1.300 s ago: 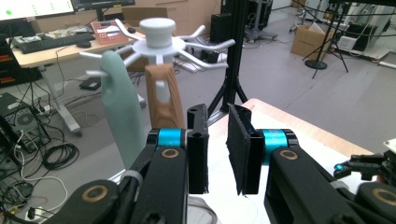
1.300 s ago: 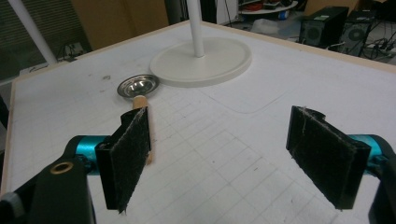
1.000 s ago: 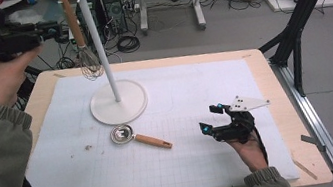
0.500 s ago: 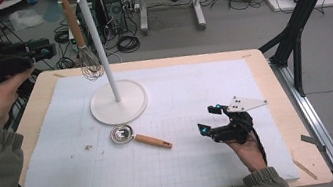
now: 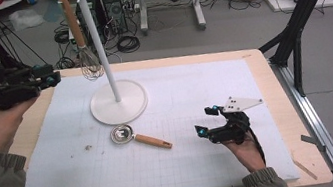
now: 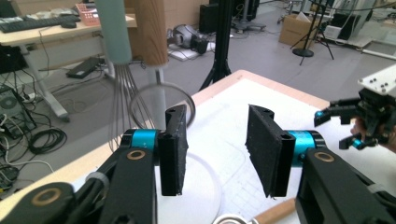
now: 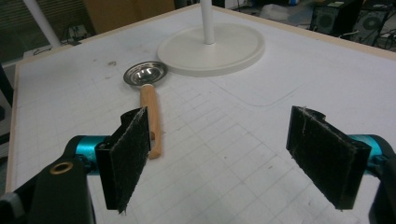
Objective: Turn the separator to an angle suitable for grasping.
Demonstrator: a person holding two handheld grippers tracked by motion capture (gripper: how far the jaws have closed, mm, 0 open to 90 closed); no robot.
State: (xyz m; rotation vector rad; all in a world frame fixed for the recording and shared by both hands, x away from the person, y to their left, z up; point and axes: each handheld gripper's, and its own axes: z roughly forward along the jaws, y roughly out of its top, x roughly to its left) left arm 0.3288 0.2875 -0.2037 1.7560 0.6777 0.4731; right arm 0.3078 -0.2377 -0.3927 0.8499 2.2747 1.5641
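Observation:
A wire whisk (image 5: 83,56) hangs from a hook on the white stand (image 5: 119,103) at the back left of the mat. My left gripper (image 5: 47,79) hovers left of the whisk at the table's left edge. Its jaws have just been opening and nothing is between them. In the left gripper view the left gripper (image 6: 219,149) points past the whisk's wires (image 6: 122,93). A metal scoop with a wooden handle (image 5: 139,138) lies in front of the stand. My right gripper (image 5: 206,120) rests open on the mat right of the scoop (image 7: 148,93), with the right gripper's (image 7: 233,158) jaws wide apart.
A white gridded mat (image 5: 194,89) covers the wooden table (image 5: 275,86). The stand's round base (image 7: 212,49) sits beyond the scoop. Cables, computer cases and a cardboard box lie on the floor behind the table. A black tripod leg (image 5: 297,37) stands at the right.
My left hand has dropped from beside the whisk's handle down and to the left, and its jaws have spread. The whisk stays hanging. The right hand has not moved.

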